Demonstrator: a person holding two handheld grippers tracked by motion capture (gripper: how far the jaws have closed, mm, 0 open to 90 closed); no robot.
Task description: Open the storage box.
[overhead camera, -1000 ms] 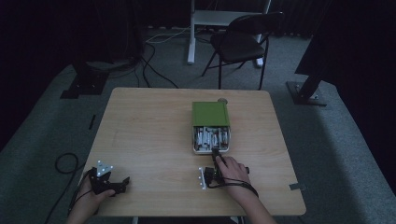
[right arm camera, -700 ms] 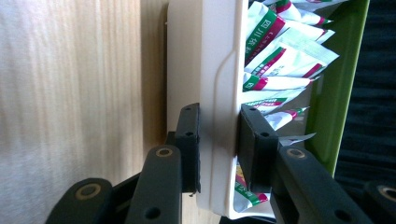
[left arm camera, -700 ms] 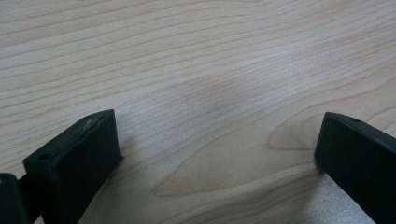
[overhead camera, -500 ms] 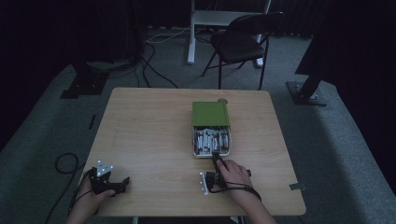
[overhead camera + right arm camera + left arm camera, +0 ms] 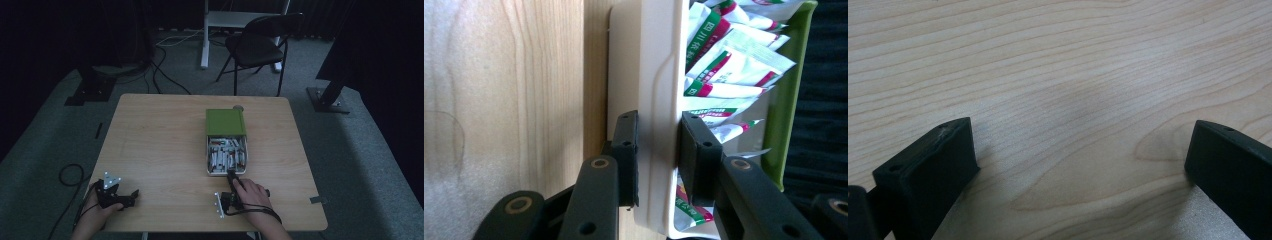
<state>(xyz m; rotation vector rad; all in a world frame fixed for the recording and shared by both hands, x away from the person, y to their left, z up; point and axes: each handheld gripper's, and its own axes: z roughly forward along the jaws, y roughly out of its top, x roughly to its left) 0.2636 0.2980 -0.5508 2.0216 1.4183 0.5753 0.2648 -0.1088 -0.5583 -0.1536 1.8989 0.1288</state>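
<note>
Sits right of centre on the wooden table [image 5: 160, 140]: a white tray [image 5: 208, 161] of sachets [image 5: 227, 152], drawn partway out of its green sleeve [image 5: 225, 122], near end towards the person. Pinched at that near end by the right gripper [image 5: 659, 120], 1 jaw outside the white wall [image 5: 656, 75] and 1 inside among the packets, both seemingly pressed flat against the plastic. Rests well apart at the table's near left corner, the left gripper [image 5: 131, 194], jaws spread wide over bare wood in its own view [image 5: 1078, 145], pinching nothing and steadying nothing. Hence the main risk, judged from this layout: with only 1 grip on a thin, smooth wall and no hold on the sleeve, likely to drag sleeve and tray together across the table instead of sliding 1 from the other. Also possible: slipping off the wall if pulled at an angle, since the bite looks shallow and sits near the wall's rim. Could catch a sachet [image 5: 734, 65] under the inner jaw too, weakening the grip or flicking packets out over the rim. Any upward tilt of the right hand [image 5: 252, 192] liable to lift the near end and spill the loose contents.
</note>
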